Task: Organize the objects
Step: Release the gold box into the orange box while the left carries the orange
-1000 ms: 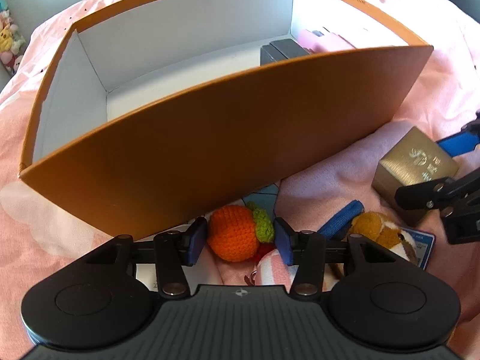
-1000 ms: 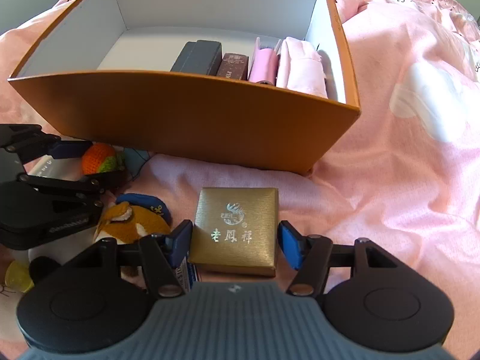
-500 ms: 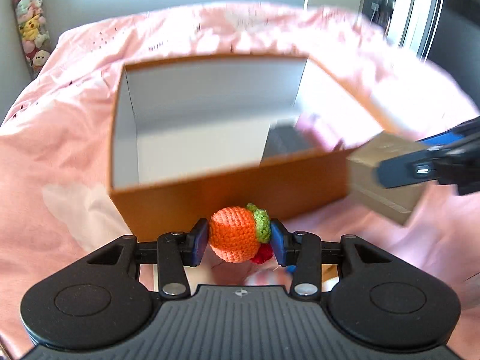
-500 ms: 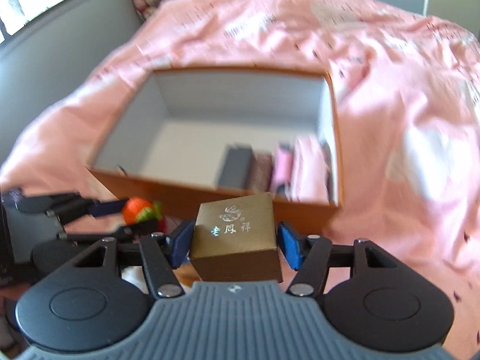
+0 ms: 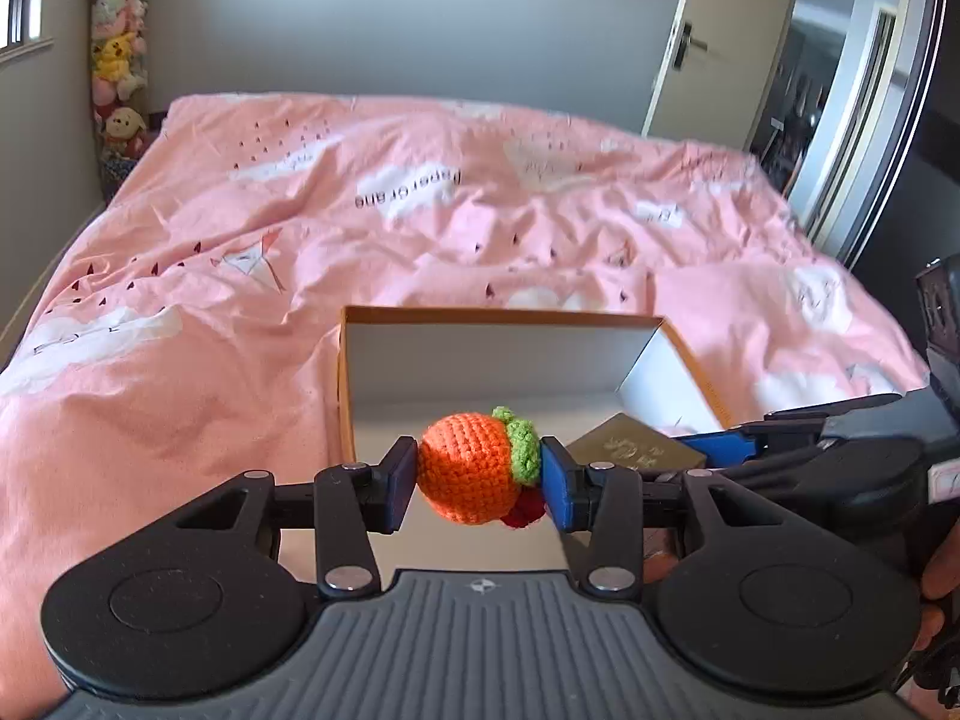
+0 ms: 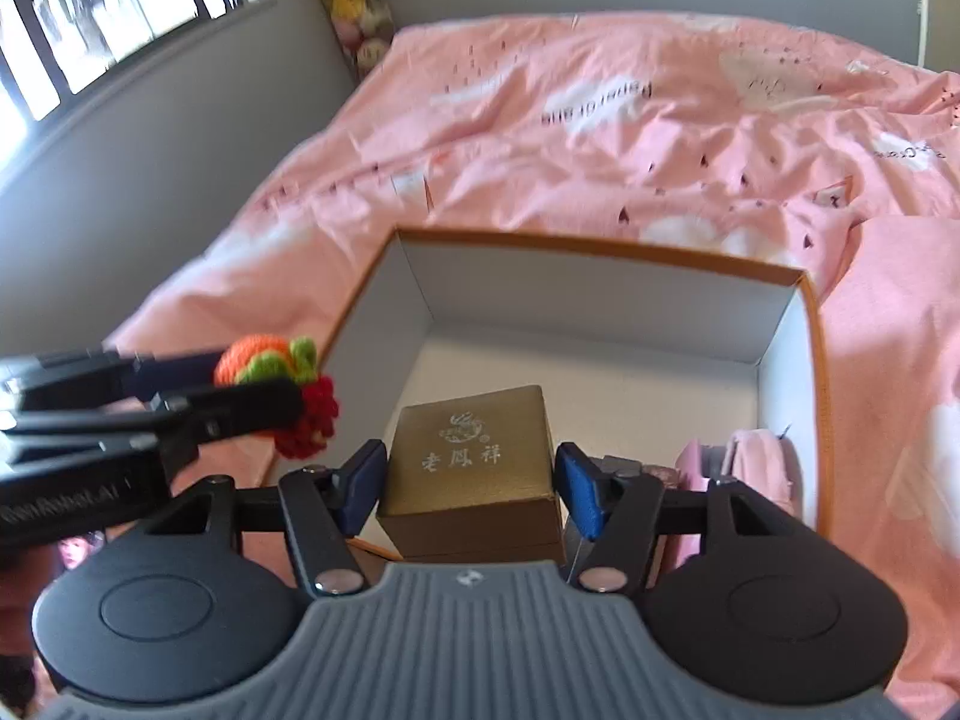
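Note:
My left gripper [image 5: 478,477] is shut on an orange crochet fruit [image 5: 468,468] with a green top and a red bit hanging below, held in the air over the near left part of the orange box [image 5: 504,317]. It also shows in the right wrist view [image 6: 264,363]. My right gripper [image 6: 470,483] is shut on a gold jewellery box [image 6: 474,459] with silver characters, held above the near edge of the orange box [image 6: 600,246]. The gold box also shows in the left wrist view [image 5: 636,450]. The orange box has a white inside.
Pink pouches [image 6: 759,462] and small dark boxes lie in the orange box's near right corner. The orange box rests on a bed with a pink duvet [image 5: 420,198]. Plush toys [image 5: 117,78] hang by the far left wall. A door [image 5: 708,42] is at the far right.
Both grippers have lifted their objects off the duvet and carried them up and forward over the orange box. The crochet fruit and the gold box were on the bedding a second ago.

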